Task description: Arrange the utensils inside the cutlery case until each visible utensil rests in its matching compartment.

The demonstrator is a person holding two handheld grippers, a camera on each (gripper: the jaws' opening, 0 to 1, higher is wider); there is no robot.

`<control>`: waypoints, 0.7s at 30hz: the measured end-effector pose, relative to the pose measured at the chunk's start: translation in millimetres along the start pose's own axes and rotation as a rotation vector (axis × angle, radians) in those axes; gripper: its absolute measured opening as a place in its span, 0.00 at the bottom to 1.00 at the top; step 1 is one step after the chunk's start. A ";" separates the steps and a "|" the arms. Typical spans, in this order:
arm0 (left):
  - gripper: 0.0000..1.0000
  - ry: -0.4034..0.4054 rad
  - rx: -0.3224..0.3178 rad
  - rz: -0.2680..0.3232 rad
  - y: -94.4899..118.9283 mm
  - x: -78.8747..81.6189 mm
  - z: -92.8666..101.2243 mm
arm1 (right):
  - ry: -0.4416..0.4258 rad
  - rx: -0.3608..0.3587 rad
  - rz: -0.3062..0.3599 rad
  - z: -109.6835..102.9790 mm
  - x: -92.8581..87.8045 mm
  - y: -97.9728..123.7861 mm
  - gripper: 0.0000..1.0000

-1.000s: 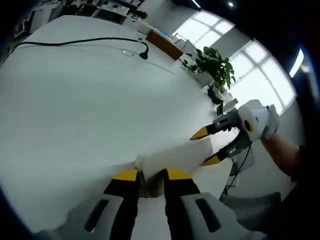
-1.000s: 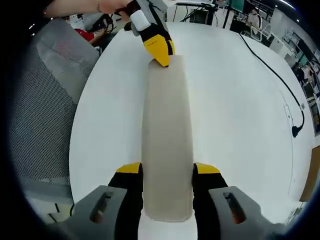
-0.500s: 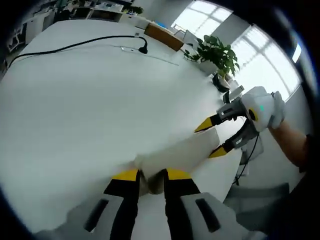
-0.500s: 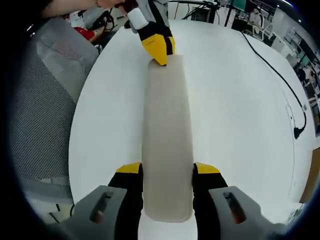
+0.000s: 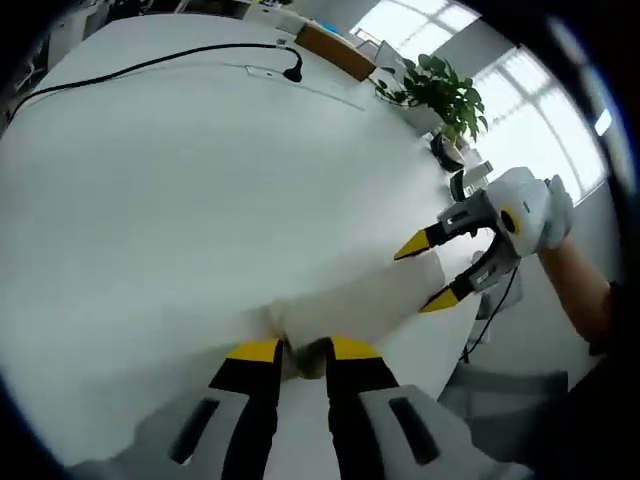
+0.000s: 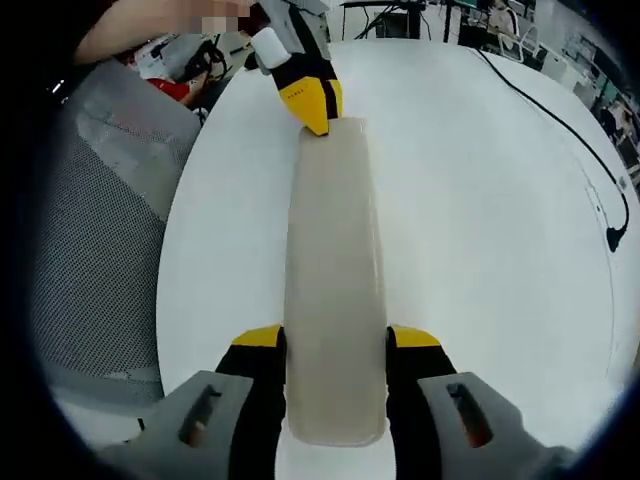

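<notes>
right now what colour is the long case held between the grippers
Pale beige, plain, no pattern: the cutlery case; clearest in the right gripper view.

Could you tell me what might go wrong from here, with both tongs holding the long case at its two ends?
1. The cutlery case looks closed, with no utensils in sight, and the left tongs and right tongs each clamp one end; uneven pulling might twist it or slip a grip.
2. The case sits close to the white table edge by the mesh chair; a slip could drop it.
</notes>
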State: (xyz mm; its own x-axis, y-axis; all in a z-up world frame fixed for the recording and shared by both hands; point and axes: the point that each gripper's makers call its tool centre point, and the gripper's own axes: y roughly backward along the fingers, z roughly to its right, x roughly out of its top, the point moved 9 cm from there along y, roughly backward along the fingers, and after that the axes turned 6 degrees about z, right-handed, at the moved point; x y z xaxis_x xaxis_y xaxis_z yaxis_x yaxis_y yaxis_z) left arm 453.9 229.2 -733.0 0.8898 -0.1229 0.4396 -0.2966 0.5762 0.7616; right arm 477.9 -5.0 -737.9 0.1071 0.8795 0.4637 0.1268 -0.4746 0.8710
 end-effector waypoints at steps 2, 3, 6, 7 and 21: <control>0.17 0.018 -0.010 0.023 -1.5 1.5 0.5 | -0.008 0.001 0.002 0.6 -0.9 0.7 0.37; 0.17 0.025 -0.013 0.022 -2.3 1.9 0.1 | -0.013 0.005 0.006 1.0 -1.7 0.6 0.37; 0.17 0.028 -0.012 0.017 -4.1 3.3 0.6 | -0.037 0.026 0.021 2.7 -4.1 0.4 0.37; 0.17 0.026 -0.011 0.017 -4.3 3.7 0.7 | -0.048 0.033 0.029 3.7 -4.9 0.3 0.37; 0.15 0.110 -0.065 0.078 -2.7 5.9 1.6 | -0.136 -0.001 0.154 -10.5 -7.4 34.0 0.45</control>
State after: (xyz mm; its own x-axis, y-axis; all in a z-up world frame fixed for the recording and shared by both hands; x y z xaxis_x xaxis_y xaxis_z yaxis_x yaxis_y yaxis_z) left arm 459.4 225.7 -731.8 0.8988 0.0115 0.4381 -0.3460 0.6323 0.6932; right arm 471.1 -27.3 -710.0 0.2573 0.7836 0.5654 0.0977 -0.6032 0.7916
